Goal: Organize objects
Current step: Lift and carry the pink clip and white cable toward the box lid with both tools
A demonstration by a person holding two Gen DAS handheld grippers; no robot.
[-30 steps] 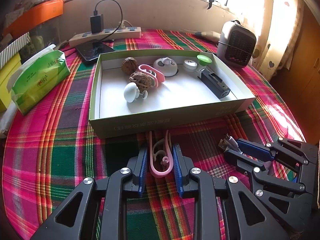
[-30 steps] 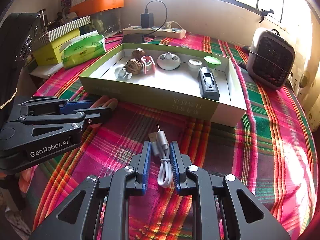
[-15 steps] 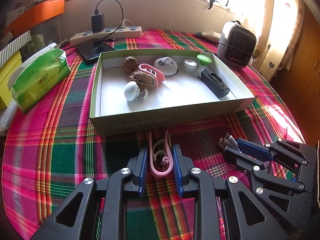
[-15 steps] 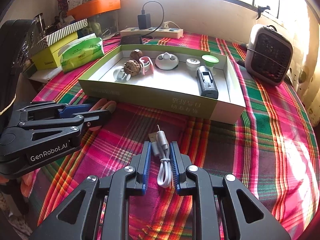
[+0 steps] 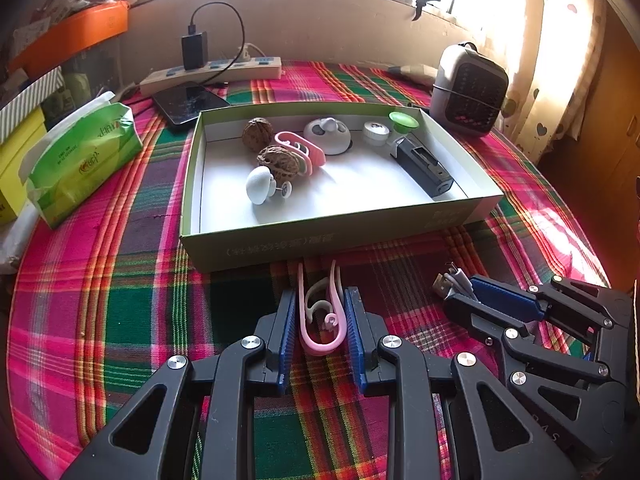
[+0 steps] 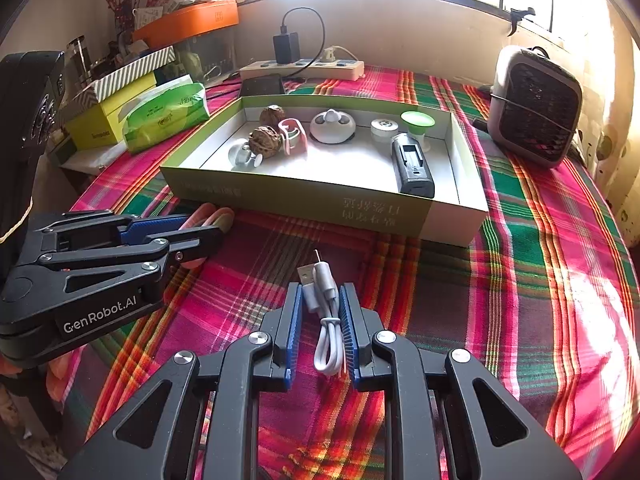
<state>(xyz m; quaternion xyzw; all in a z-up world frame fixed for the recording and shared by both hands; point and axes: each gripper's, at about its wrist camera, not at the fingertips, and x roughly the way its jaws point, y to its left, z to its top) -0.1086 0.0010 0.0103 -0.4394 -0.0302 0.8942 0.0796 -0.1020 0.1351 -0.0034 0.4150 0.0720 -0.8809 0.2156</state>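
Pink clip shows whole only from its holding left claw.

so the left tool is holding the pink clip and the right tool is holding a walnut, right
Not quite. The left tool does hold the pink clip, but the right tool holds a folded white USB cable, as the right wrist view shows. Both walnuts lie in the box.

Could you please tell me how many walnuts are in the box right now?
2: one walnut near the box's far left corner, the other walnut just in front of it, touching the pink clip.
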